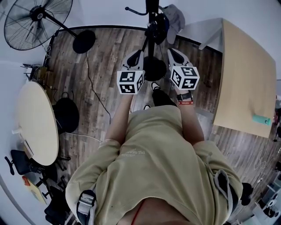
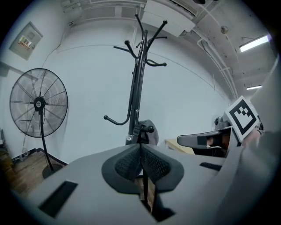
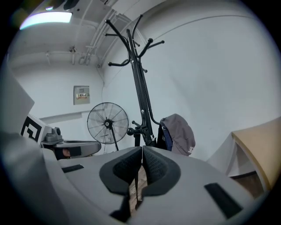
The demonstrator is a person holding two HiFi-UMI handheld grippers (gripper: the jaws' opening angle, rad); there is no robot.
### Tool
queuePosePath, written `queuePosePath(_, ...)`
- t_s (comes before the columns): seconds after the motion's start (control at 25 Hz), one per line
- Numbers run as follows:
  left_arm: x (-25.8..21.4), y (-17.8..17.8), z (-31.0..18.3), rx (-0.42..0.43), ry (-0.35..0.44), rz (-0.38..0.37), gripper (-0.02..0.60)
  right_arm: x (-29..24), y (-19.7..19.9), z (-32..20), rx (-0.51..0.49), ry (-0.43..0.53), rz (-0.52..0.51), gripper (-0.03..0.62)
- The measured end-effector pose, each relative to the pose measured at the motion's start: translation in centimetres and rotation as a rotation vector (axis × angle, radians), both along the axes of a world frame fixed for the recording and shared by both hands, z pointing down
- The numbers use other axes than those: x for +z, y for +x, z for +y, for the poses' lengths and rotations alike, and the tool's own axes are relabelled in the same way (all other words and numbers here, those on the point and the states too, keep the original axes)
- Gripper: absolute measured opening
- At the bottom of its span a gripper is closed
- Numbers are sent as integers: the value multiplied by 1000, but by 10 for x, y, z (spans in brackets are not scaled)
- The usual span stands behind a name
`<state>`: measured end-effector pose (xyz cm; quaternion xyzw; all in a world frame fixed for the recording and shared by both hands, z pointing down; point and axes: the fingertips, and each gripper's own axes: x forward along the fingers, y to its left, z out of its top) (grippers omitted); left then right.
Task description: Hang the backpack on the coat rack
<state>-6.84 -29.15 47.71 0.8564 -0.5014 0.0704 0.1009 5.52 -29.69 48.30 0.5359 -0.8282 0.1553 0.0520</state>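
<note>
A black coat rack [image 1: 152, 13] stands straight ahead of me on the wood floor, and both grippers point at it. A grey backpack [image 1: 172, 17] with a blue edge hangs on a low hook on the rack's right side. It shows plainly as the backpack [image 3: 178, 134] in the right gripper view, and only its edge [image 2: 150, 132] shows behind the pole [image 2: 135, 88] in the left gripper view. My left gripper [image 1: 135, 56] and right gripper [image 1: 174, 54] are held side by side just short of the rack's base. In both, left [image 2: 140, 162] and right [image 3: 142, 165], the pads meet with nothing between them.
A standing fan [image 1: 37, 17] is at the back left, its round base [image 1: 83, 41] and a cable on the floor beside it. A round table [image 1: 37, 123] is at the left with a black bag [image 1: 66, 114] next to it. A rectangular wooden table [image 1: 246, 74] is at the right.
</note>
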Motion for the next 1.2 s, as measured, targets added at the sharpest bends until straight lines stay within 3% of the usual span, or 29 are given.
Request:
queuePosePath(0.48,-38,-26,31,-69,114,26,25,-45,3,37,57,122,25,15)
queuePosePath(0.88,-37,-22,40,-38,109,28,25,-42,5,46,81,130,15,15)
queuePosePath(1.2,-35,-25,37,-41,96,79,25,-42,-4,44,48,114,14,15)
